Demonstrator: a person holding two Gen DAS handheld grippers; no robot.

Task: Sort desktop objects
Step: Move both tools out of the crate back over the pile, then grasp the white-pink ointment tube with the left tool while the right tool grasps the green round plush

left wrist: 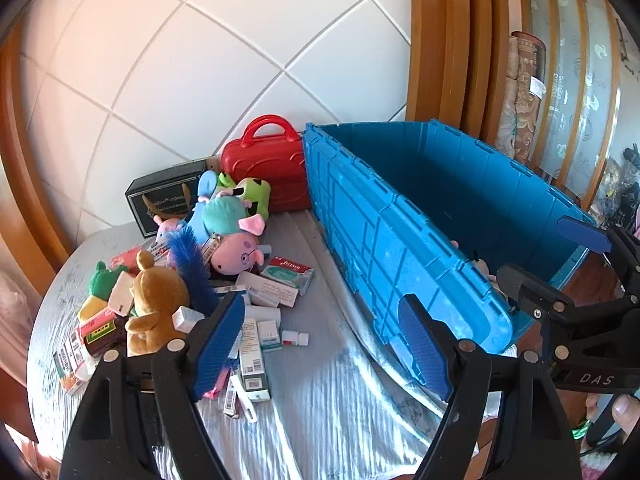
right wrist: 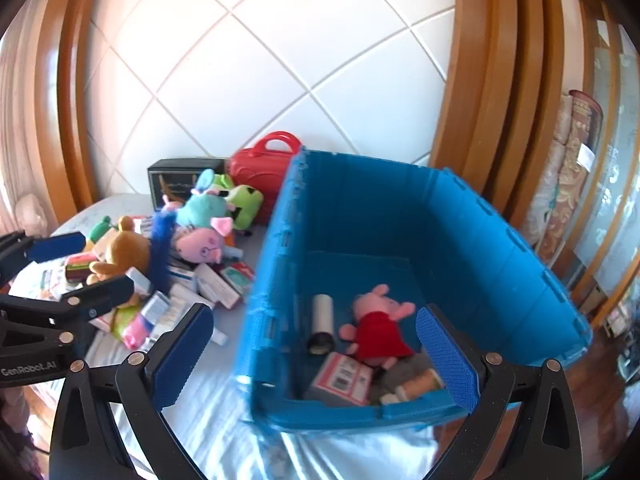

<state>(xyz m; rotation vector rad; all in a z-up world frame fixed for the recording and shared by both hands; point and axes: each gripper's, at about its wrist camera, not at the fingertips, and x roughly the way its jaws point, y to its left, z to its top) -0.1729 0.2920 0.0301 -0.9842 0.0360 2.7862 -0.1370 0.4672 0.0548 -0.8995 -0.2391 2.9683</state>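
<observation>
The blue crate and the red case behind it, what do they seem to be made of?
The blue crate looks like rigid moulded plastic with a matte finish: its walls show ribs and panel lines. The red case seems hard, glossy plastic: it catches highlights, and has a moulded handle and embossed curves on its face.

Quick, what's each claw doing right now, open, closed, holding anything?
Left claw: open, holding nothing.
Right claw: open, holding nothing.

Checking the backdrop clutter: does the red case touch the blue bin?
Cannot tell. In the left wrist view the red case meets the blue bin's corner, but any gap is hidden.
</observation>
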